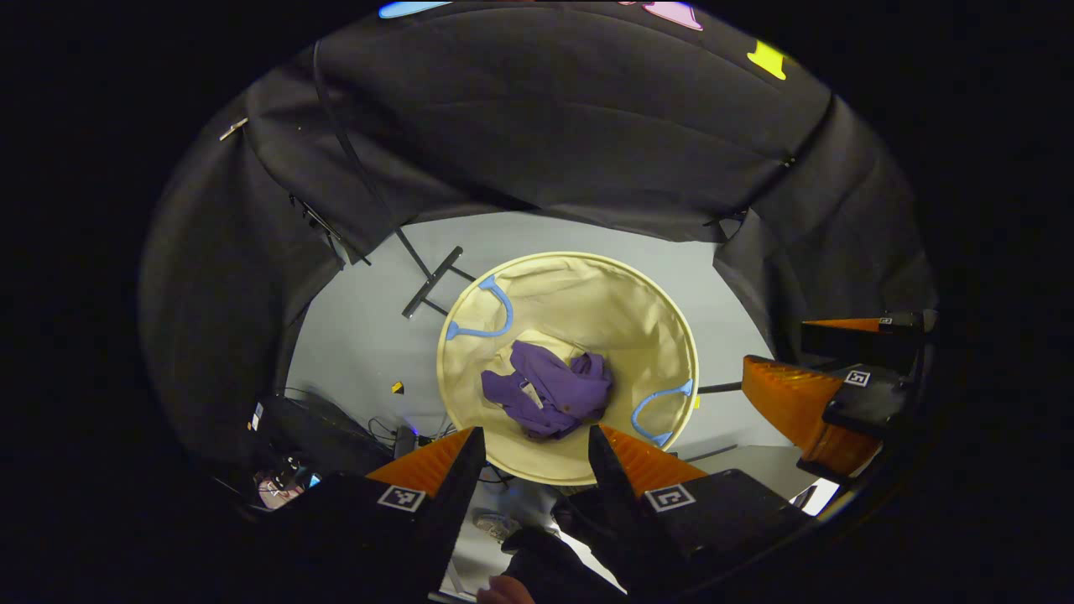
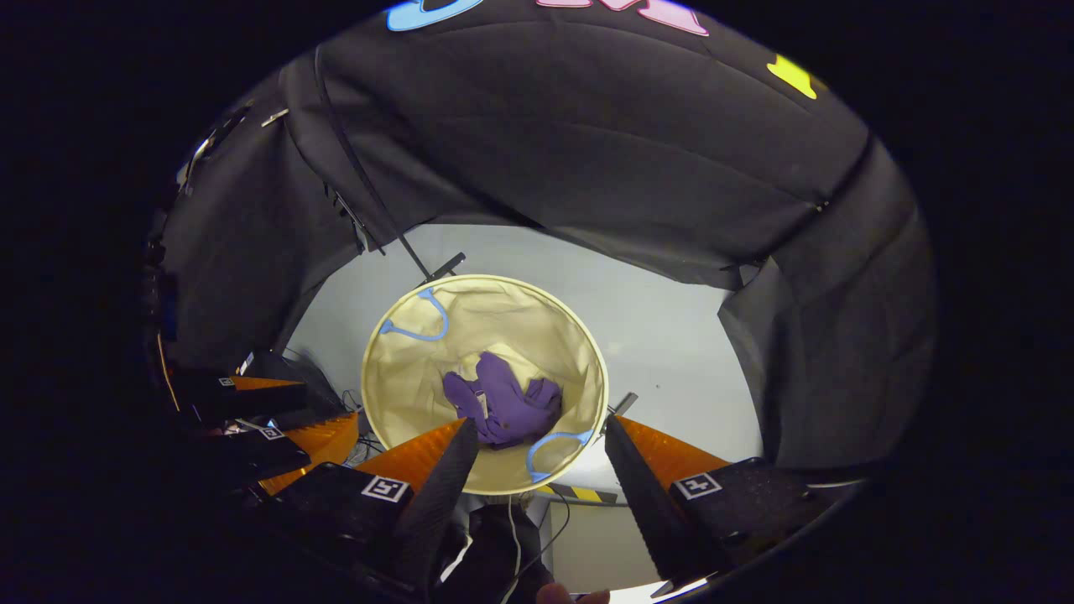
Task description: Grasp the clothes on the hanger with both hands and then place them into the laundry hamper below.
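A purple garment [image 1: 550, 390] lies crumpled at the bottom of the round cream laundry hamper [image 1: 663, 310], which has two blue loop handles. Seen from the right gripper view, the garment [image 2: 503, 407] rests in the same hamper [image 2: 403, 369] below me. My left gripper [image 1: 535, 449] hangs above the hamper's near rim, open, with nothing between its fingers. My right gripper [image 2: 541, 440] is also open and empty, high over the hamper's near edge. The right gripper [image 1: 818, 394] shows at the right of the left gripper view, and the left gripper [image 2: 277, 419] at the left of the right gripper view.
The hamper stands on a pale grey floor [image 1: 361, 335]. A black metal stand base [image 1: 432, 281] lies on the floor behind it. Cables and dark equipment [image 1: 327, 432] sit at the lower left. Black cloth walls surround the floor. A shoe [image 1: 495, 524] shows below.
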`<state>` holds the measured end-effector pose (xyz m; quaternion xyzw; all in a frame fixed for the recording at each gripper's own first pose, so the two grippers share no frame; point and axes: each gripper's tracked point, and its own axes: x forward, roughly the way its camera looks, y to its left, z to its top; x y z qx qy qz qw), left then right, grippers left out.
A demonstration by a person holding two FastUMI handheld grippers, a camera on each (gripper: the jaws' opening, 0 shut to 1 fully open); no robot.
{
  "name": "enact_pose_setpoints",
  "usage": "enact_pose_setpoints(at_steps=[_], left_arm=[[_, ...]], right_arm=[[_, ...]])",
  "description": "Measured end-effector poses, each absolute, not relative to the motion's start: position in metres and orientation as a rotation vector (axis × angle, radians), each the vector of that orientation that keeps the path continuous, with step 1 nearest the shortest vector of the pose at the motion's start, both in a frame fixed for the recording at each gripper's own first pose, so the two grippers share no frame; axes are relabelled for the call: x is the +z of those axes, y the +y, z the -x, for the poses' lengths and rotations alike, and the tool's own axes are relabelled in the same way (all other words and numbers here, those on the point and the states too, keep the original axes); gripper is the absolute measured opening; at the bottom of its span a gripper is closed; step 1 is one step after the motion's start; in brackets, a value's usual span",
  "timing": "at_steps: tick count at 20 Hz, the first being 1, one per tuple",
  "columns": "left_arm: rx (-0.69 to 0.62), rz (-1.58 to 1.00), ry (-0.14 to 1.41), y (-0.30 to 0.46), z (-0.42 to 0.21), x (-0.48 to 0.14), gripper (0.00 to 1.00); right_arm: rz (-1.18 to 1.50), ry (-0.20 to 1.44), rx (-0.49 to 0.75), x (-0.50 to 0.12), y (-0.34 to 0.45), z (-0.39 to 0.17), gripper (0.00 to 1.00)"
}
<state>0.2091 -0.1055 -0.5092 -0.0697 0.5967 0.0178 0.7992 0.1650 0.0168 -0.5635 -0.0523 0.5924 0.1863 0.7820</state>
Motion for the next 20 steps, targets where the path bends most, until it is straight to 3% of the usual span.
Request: enact_pose_setpoints(at_steps=[6, 14, 20], left_arm=[[0.025, 0.159, 1.226, -0.098, -0.209, -0.489, 0.79], [-0.007, 0.1, 1.007, -0.071, -0.204, -0.389, 0.8], [-0.033, 0.069, 0.868, -0.056, -0.181, -0.322, 0.87]], right_arm=[[0.074, 1.225, 0.354, -0.527, 0.011, -0.165, 0.99], [0.054, 1.041, 0.277, -0.434, 0.016, -0.158, 0.98], [0.066, 0.896, 0.24, -0.363, 0.018, -0.151, 0.99]])
